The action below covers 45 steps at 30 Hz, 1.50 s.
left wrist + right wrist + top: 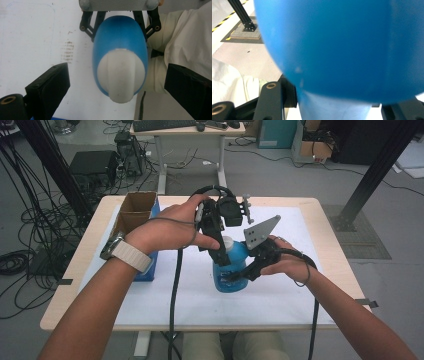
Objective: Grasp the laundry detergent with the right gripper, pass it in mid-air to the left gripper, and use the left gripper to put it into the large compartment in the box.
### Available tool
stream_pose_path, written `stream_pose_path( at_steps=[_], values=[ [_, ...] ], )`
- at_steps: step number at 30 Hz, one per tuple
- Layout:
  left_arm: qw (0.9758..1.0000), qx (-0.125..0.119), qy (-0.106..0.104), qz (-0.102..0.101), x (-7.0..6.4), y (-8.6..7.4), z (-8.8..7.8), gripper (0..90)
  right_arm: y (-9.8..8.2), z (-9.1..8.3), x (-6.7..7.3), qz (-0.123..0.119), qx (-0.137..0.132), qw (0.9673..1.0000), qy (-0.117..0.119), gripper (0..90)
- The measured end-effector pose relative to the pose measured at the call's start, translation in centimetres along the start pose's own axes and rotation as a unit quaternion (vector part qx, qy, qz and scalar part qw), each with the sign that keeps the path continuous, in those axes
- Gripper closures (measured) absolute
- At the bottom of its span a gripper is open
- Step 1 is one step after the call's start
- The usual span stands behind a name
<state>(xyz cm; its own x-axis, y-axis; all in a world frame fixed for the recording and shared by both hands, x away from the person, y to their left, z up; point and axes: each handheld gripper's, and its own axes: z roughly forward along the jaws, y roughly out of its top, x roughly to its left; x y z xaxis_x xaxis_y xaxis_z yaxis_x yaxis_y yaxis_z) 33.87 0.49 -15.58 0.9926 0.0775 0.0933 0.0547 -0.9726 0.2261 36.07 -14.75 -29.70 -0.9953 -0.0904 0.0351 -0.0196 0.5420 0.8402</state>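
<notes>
Right tongs (235, 275) are clamped on the blue bottle (231, 270) standing mid-table, toward the near edge, while the left tongs (222, 257) hang spread over its white cap (121, 75). Looks like cap-gripping time — next they'd need to close squarely on it and twist.

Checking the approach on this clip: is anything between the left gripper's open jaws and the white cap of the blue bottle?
Nothing visible does. The left gripper hangs above the blue bottle, jaws apart either side of the white cap with clear gaps. The right gripper is shut on the bottle's body lower down, away from the cap.
</notes>
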Motion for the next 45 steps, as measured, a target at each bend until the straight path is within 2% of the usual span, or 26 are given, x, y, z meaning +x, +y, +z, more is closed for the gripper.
stream_pose_path(
  at_steps=[9, 16, 32, 33, 34, 36, 45],
  values=[
    [1.0, 0.0, -0.002, 0.004, 0.0, 0.4, 0.4, 6.8, 0.1, -0.1, 0.1, -0.002, 0.0, 1.0, 0.001, 43.3],
    [1.0, 0.002, -0.004, 0.005, 0.0, 0.6, 0.8, 7.1, 0.2, -0.1, 0.0, -0.016, 0.003, 0.9999, -0.006, 43.3],
    [1.0, 0.004, -0.006, 0.002, 0.1, 0.7, 2.0, 9.6, 0.4, -0.2, 0.2, -0.012, 0.009, 0.9998, -0.01, 43.3],
    [1.0, 0.003, -0.005, 0.001, 0.1, 0.7, 2.1, 9.9, 0.5, -0.2, 0.2, -0.016, 0.007, 0.9998, -0.01, 43.3],
    [1.0, 0.006, -0.007, 0.002, 0.1, 0.8, 2.2, 10.5, 0.5, -0.3, 0.3, -0.009, 0.008, 0.9999, -0.005, 43.3],
    [1.0, 0.004, -0.008, 0.002, 0.1, 0.8, 2.3, 11.5, 0.5, -0.3, 0.3, -0.017, 0.005, 0.9998, -0.004, 43.3],
    [0.9998, 0.009, -0.018, 0.01, 0.2, 0.9, 2.8, 18.2, 0.6, -0.3, 0.4, -0.013, 0.011, 0.9998, -0.007, 43.3]
  ],
)
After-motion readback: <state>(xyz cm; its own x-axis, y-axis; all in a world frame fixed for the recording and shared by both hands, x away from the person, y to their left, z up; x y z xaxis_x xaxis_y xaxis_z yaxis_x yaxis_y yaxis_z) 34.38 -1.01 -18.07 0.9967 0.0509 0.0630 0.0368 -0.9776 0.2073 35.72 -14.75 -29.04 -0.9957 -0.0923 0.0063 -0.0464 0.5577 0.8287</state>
